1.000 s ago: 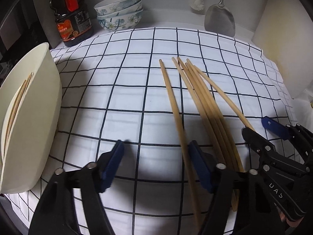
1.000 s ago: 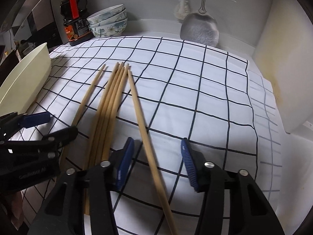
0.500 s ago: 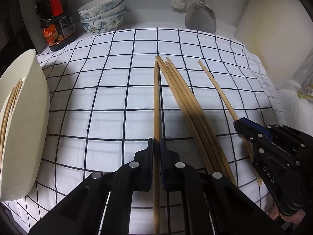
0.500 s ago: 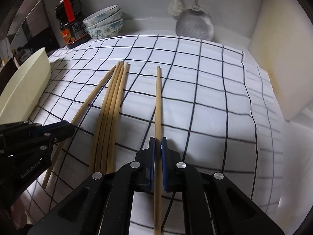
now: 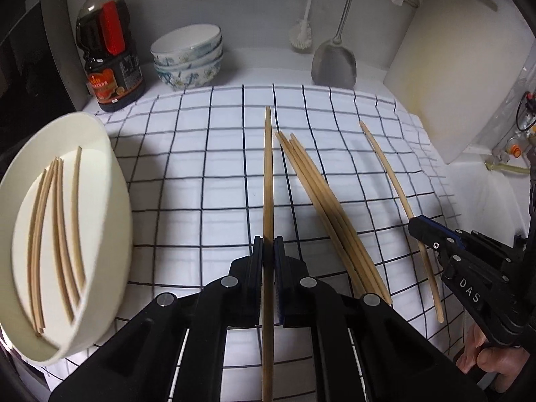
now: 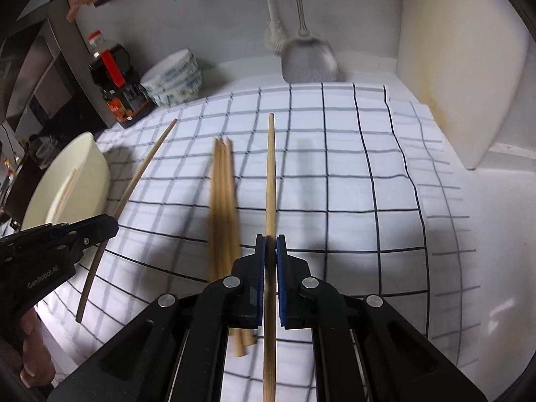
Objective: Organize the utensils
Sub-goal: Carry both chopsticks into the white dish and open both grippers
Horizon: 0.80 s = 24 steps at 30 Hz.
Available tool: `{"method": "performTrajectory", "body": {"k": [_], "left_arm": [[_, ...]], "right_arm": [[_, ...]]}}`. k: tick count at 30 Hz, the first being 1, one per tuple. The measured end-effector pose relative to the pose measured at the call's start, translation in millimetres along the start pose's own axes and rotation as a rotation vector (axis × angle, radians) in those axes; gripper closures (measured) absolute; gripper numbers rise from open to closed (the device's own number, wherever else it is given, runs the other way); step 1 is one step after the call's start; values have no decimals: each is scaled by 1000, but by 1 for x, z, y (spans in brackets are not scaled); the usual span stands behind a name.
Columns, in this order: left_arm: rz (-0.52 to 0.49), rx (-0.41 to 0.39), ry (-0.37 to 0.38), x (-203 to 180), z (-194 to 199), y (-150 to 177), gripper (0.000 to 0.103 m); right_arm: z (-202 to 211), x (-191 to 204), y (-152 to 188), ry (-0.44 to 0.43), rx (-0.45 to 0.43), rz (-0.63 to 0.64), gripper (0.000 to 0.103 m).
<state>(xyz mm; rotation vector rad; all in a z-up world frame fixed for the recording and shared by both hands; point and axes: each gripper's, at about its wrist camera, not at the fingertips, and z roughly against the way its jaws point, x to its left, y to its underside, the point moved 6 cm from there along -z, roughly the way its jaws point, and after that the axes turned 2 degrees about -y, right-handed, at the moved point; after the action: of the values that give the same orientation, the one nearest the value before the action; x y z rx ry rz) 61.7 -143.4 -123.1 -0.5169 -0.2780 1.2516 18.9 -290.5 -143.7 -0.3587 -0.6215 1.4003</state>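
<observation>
Each gripper is clenched on one chopstick: the left gripper (image 5: 268, 251) on its chopstick (image 5: 267, 174), the right gripper (image 6: 270, 251) on another chopstick (image 6: 270, 174), both pointing toward the surface's far edge, above the checked cloth (image 5: 201, 167).

cloth (image 5: 187, 181): white, black grid | chopsticks (image 5: 321, 201): tan wood | dish (image 5: 114, 181): cream | bowls (image 5: 187, 63): white, blue flowers | bottle (image 5: 107, 43): dark, red cap and handle
</observation>
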Motion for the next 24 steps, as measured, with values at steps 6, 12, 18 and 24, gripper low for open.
{"method": "performTrajectory", "body": {"k": [6,12,18,24], "left_arm": [[4,-49,16,21,33,-12,96],[7,-93,-17,60,64,-21,96],[48,-126,-46,109,90,-23,96],[110,-138,-85,163,103,-18,96]], "right_arm": [[22,35,-16,-17,-39,27,97],[35,83,-36,-57,-82,72,97],[32,133,-56,-113,-91,123,97],[24,190,-69,-175,-87,204,97]]}}
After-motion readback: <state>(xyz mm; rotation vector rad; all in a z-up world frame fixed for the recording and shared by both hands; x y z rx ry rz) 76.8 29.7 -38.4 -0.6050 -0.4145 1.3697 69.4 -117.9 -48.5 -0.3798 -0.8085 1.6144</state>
